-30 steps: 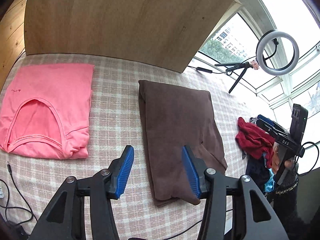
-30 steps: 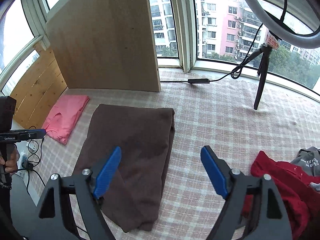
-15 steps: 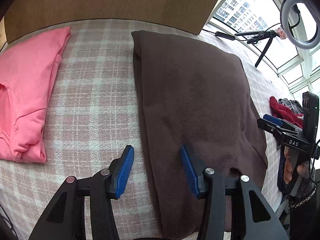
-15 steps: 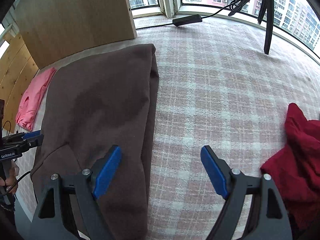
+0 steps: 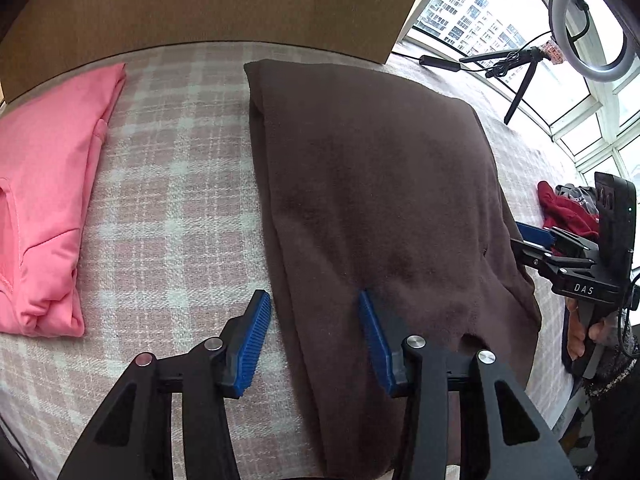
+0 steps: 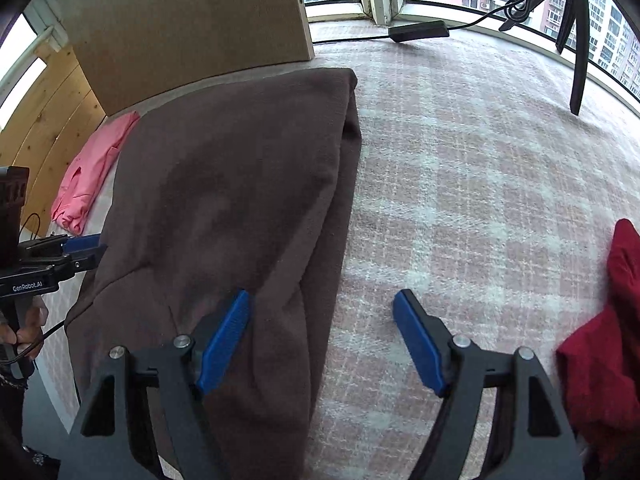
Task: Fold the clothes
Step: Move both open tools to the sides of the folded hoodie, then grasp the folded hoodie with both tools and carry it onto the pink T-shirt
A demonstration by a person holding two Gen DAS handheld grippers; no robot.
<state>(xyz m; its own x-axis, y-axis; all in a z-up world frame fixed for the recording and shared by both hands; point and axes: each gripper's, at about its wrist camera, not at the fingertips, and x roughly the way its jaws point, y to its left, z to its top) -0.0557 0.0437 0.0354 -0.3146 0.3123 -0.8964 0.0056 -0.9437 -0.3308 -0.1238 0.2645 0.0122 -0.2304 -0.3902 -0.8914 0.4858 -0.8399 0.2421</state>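
The brown garment lies folded lengthwise on the plaid cloth, filling the middle of the left wrist view and the left half of the right wrist view.

The left gripper sits low over the garment's near left edge with its jaws wide apart and nothing between them: the left pad is over the plaid cloth, the right pad over brown fabric.

The right gripper is also spread wide and empty, straddling the garment's right edge: its left pad is over brown fabric, its right pad over bare plaid. Whether any pad touches the fabric cannot be told.

Each gripper shows at the side of the other's view, held in a hand.

A folded pink shirt lies at the left of the left wrist view, apart from the brown garment.

A red garment is heaped at the lower right of the right wrist view.

A wooden board stands behind the clothes. A ring light on a tripod is at the upper right of the left wrist view, by the windows.
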